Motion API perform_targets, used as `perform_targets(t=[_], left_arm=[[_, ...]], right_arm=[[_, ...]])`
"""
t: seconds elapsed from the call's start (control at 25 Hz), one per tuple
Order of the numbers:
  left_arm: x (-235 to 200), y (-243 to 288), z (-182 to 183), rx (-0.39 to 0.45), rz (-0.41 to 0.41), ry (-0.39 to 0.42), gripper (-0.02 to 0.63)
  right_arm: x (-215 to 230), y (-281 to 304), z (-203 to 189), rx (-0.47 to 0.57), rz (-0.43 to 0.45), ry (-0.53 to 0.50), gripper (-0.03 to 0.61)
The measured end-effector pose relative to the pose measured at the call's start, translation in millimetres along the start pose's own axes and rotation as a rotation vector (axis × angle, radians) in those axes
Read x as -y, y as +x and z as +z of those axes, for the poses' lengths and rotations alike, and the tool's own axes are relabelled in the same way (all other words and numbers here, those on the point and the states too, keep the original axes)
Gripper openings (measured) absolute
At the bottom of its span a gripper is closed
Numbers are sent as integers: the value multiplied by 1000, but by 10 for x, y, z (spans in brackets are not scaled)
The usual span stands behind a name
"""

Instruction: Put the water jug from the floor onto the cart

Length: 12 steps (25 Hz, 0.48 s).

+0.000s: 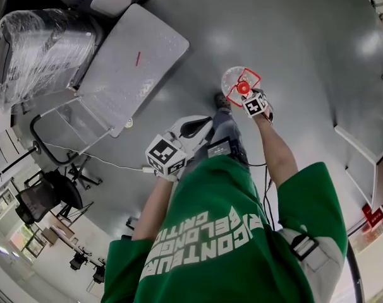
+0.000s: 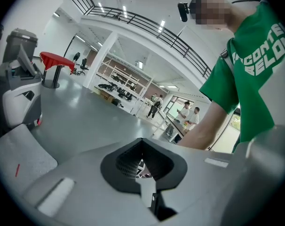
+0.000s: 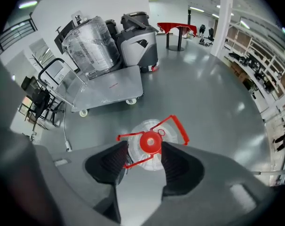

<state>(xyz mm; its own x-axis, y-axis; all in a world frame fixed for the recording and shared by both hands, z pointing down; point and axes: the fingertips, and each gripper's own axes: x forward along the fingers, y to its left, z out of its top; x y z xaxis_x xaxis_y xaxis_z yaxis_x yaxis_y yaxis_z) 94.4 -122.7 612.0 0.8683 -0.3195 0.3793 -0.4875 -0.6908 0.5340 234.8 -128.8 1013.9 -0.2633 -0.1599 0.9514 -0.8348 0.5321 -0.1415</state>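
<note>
Standing on glossy grey floor (image 1: 292, 55), the water jug (image 3: 149, 142) shows between parted right tongs (image 3: 145, 150); left tongs (image 2: 142, 144) closed, empty.

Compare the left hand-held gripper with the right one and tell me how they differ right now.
The left hand-held gripper has its jaws together, while the right hand-held gripper has them apart. The right one points steeply down at the water jug, with its red cap between the jaws. The left one points out across the room. Both grip nothing.
</note>
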Motion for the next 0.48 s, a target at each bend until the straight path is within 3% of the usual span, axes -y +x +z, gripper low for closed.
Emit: perform_targets(t=[0.28, 0.48], left_arm=[[43, 106, -75, -24, 2, -31, 9], [81, 188, -165, -32, -2, -66, 9]], right_arm=[[-4, 200, -30, -23, 11, -6, 241], [60, 346, -48, -43, -31, -22, 268]])
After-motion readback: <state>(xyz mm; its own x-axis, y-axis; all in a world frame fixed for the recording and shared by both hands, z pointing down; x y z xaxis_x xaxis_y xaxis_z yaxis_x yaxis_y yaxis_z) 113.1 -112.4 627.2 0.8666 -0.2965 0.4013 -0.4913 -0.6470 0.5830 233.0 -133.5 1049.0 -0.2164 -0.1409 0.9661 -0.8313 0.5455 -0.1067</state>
